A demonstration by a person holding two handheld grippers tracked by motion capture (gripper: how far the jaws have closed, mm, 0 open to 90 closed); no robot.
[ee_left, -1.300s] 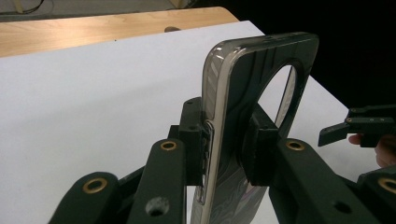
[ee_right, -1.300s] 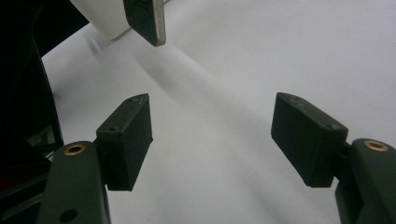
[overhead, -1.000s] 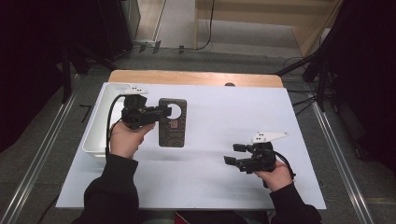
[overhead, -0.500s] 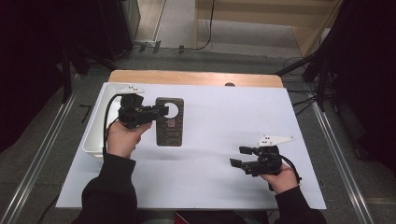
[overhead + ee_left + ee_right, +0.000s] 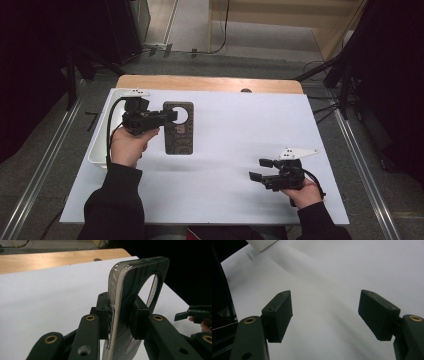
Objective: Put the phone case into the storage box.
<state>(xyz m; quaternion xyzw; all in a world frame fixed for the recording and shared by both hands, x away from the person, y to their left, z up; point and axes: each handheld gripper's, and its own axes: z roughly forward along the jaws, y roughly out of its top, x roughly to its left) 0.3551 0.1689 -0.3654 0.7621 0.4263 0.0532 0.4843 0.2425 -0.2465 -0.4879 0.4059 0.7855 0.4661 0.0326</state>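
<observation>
A dark phone case [image 5: 179, 137] with a round cutout near its far end is held over the white sheet at the left. My left gripper [image 5: 172, 116] is shut on it. In the left gripper view the pads [image 5: 105, 315] press on both faces of the phone case [image 5: 130, 287] just below the cutout. My right gripper [image 5: 257, 169] stands open near the front right of the sheet, pointing left. The right gripper view has my right gripper [image 5: 325, 315] with only bare white sheet between its jaws. That right gripper [image 5: 197, 315] also appears far off in the left gripper view.
A white tray [image 5: 99, 147] sits at the left edge of the white sheet [image 5: 240, 130], under my left forearm. A bare wooden strip of table [image 5: 210, 82] runs along the far side. Metal rails and cables lie on the floor around the table.
My right hand has drifted slightly toward the near right. The left hand and the case have barely shifted.
</observation>
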